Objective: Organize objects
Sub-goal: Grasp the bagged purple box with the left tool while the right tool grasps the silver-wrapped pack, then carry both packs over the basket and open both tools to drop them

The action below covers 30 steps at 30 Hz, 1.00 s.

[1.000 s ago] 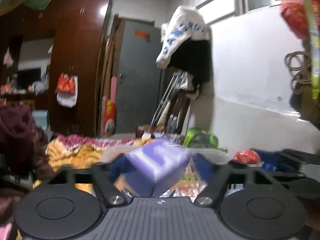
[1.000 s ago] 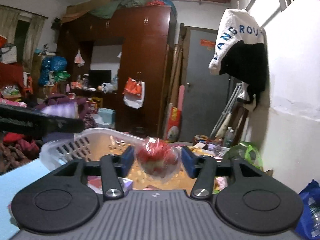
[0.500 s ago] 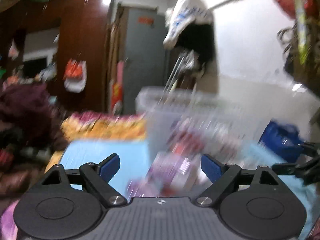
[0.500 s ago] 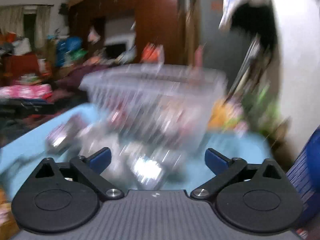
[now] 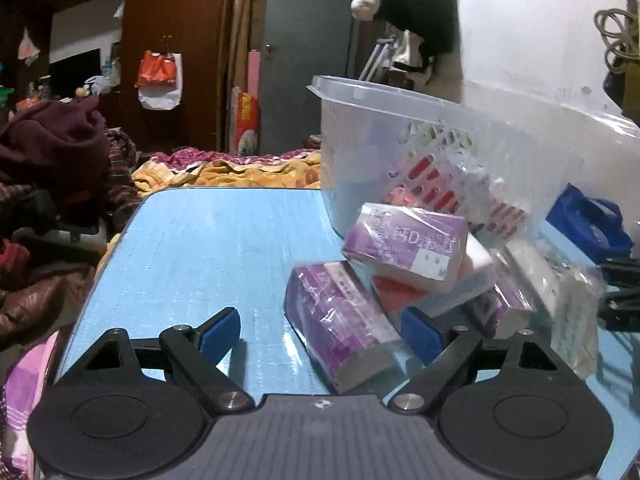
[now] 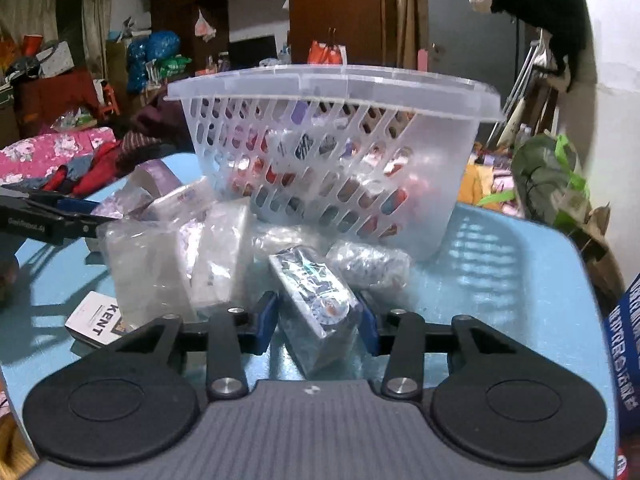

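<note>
Cluttered home bedroom: wardrobe (image 5: 176, 40), bedding (image 5: 240, 168).

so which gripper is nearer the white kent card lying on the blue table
Right. The right gripper sits just right of the KENT card, straddling a shiny wrapped pack. The left gripper is farther off, beyond the wrapped pile, around a purple box.

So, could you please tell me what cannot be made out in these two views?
- Right wrist view: the basket contents, blurred behind its frosted slotted wall.
- Right wrist view: whether the right gripper pads touch the wrapped box between them.
- Left wrist view: the purple box hides the pile beneath it; the left gripper is open.
</note>
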Motion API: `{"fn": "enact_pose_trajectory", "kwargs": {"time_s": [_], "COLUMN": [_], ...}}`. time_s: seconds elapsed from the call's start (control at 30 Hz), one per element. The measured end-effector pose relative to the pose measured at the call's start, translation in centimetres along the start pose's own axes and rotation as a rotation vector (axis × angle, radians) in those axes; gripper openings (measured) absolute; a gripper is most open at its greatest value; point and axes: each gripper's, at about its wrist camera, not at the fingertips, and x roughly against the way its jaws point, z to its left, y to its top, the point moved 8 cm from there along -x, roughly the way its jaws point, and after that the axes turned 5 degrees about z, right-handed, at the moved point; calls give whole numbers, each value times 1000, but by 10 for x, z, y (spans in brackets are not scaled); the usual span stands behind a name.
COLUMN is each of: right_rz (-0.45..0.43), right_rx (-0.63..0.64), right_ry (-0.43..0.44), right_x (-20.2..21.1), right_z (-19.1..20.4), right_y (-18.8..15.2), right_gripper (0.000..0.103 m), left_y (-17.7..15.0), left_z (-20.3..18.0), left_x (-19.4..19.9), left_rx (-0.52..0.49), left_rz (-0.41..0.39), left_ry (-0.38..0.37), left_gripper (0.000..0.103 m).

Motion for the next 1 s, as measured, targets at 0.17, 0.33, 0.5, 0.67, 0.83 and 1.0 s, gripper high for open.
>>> {"fn": "enact_pose_trajectory", "kwargs": {"time_s": [0.17, 0.33, 0.5, 0.67, 0.83, 1.0], "right_rz": [-114, -128, -176, -217, -258, -303], "right_rx": [-29, -32, -47, -53, -59, -63], "right_ry": [-38, -47, -53, -48, -49, -55], "right_x": [26, 26, 34, 40, 46, 52], "right_z": [-8, -8, -10, -10, -10, -8], "right_y": [-3, 2, 4, 5, 6, 7], "right_gripper": [45, 44, 44, 43, 43, 43], "left_y": [0, 1, -2, -2, -2, -1], "left_z": [-2, -13, -13, -11, -13, -17], "left_x": [-5, -7, 3, 20, 26, 44], "left_rx": [26, -28, -14, 28, 27, -4], "left_rz": [29, 43, -12, -118, -171, -295], "left_ry": [40, 63, 22, -60, -85, -105], "left_gripper": [89, 70, 55, 55, 55, 54]}}
